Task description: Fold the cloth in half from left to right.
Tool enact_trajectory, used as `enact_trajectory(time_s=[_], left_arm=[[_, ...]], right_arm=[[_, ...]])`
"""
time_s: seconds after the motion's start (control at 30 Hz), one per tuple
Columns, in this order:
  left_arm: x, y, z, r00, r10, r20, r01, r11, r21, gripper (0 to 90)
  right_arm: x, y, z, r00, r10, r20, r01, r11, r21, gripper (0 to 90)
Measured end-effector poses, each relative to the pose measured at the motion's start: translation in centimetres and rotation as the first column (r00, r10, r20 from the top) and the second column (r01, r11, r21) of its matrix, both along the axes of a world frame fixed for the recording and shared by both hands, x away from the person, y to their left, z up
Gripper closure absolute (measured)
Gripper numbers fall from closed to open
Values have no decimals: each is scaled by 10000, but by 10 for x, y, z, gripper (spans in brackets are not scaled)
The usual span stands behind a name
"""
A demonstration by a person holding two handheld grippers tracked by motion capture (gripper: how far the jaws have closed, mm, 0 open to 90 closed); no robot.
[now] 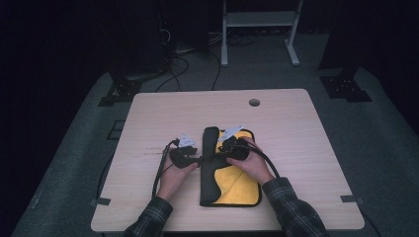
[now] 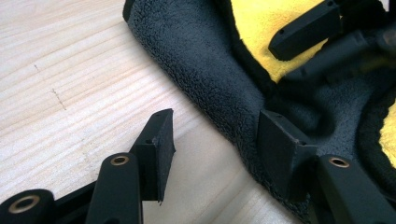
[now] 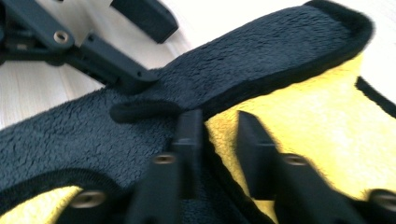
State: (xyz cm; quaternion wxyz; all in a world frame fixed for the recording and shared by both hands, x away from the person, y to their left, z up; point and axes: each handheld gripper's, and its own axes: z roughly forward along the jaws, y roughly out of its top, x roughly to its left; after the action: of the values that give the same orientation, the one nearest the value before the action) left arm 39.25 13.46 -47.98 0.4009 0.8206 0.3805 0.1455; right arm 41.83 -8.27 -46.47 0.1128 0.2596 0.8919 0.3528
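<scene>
A cloth, yellow [image 1: 237, 185] on one face and dark grey on the other, lies on the wooden table [image 1: 296, 128]. Its left side is folded over into a long dark strip [image 1: 208, 168]. My left gripper [image 1: 195, 160] stands open at the strip's left edge. In the left gripper view [image 2: 217, 144], one jaw is over bare wood and the other touches the dark fleece [image 2: 205, 70]. My right gripper [image 1: 220, 157] is open over the cloth. In the right gripper view [image 3: 219, 140], its jaws straddle the black hem where dark fleece [image 3: 261, 60] meets yellow [image 3: 327, 121].
A round cable hole [image 1: 254, 102] sits near the table's far edge. Cables trail from both grippers toward the table's near edge. Beyond the table are a white frame [image 1: 257, 19] and floor cables. Bare wood lies left and right of the cloth.
</scene>
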Motion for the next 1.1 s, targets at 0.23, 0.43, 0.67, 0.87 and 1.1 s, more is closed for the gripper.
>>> enact_trajectory(time_s=[0.23,0.43,0.67,0.87,1.1], left_arm=[[0,2,-1,10000,-62,20,62,10000,-47,456],[0,2,0,9999,-101,25,101,9999,28,456],[0,2,-1,9999,-100,28,100,9999,-16,456],[0,3,-1,9999,-112,9,112,9999,-88,457],[0,3,-1,9999,-111,34,111,9999,-36,456]], right_arm=[[7,-16,14,9961,-827,312,800,9935,813,857],[27,-46,26,9796,-1978,343,1928,9746,1136,859],[53,-73,24,9461,-3208,457,3165,9451,819,860],[67,-88,19,8839,-4623,705,4601,8867,463,772],[48,-99,30,9167,-3973,426,3905,9133,1158,688]])
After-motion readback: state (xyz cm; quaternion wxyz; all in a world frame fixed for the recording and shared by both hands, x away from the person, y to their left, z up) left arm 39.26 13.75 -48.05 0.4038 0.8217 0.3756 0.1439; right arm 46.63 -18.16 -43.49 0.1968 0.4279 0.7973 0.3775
